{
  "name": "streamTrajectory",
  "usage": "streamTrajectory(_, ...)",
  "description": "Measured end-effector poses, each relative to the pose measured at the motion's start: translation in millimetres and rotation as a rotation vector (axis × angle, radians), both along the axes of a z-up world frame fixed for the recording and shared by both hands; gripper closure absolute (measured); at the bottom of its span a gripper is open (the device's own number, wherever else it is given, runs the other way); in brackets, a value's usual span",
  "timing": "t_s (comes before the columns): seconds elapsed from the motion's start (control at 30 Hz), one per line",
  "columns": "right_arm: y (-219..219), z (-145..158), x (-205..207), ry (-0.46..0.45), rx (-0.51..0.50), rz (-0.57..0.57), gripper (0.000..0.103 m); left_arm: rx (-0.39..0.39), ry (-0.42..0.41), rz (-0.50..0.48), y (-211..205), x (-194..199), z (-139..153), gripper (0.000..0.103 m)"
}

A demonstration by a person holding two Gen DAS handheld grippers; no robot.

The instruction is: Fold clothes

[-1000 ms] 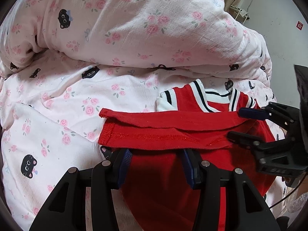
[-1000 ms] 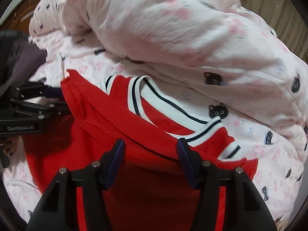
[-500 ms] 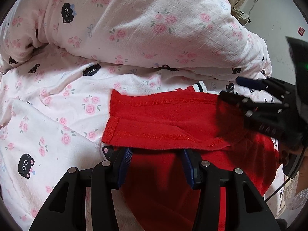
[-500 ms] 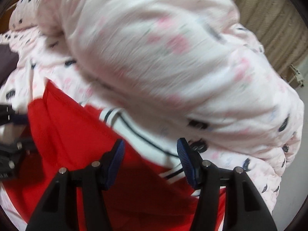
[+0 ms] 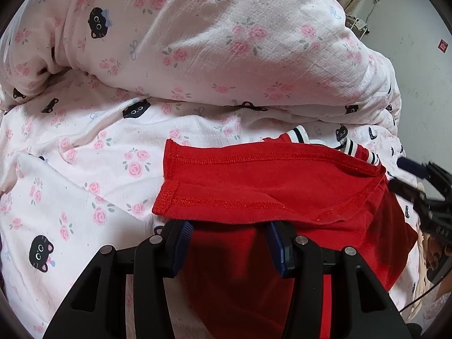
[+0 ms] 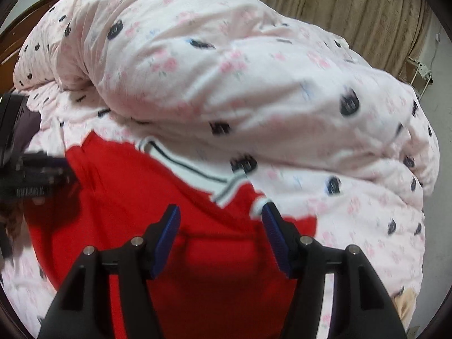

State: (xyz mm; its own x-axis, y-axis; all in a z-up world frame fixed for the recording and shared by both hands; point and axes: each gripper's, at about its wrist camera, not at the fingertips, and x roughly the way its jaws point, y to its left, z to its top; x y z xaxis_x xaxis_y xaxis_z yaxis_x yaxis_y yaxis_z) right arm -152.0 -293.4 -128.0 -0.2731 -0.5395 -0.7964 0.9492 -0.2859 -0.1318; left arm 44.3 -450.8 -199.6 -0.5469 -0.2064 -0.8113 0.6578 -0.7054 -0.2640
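A red shirt (image 5: 271, 180) with a white and navy striped collar (image 5: 299, 137) lies on the bed. Its hemmed bottom part is folded up over the body and covers most of the collar. My left gripper (image 5: 228, 240) hovers open just short of the near fold, nothing between its fingers. In the right wrist view the shirt (image 6: 147, 197) and collar (image 6: 197, 169) look blurred. My right gripper (image 6: 221, 226) stands open above the shirt's right side. It also shows at the right edge of the left wrist view as the right gripper (image 5: 415, 178), apart from the fabric.
A bulky pink quilt (image 5: 214, 42) printed with roses and black cats is heaped right behind the shirt. The matching sheet (image 5: 70, 169) spreads to the left. Beige curtains (image 6: 353, 5) and a grey wall (image 5: 423, 70) lie beyond the bed.
The hem flap has been carried up over the collar and laid down. My right gripper has pulled back to the right, off the shirt. The left gripper has stayed put.
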Motion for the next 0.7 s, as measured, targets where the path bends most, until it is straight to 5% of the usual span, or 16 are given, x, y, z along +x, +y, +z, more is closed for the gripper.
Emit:
streamTrajectory(0.43, 7, -21, 9, 0.034, 0.079, 0.017, 0.041, 0.003, 0.020, 0.079, -28, 15, 4, 0.060)
streamTrajectory(0.7, -15, -18, 33, 0.027, 0.066, 0.136, 0.041, 0.014, 0.037, 0.110, -37, 29, 8, 0.060)
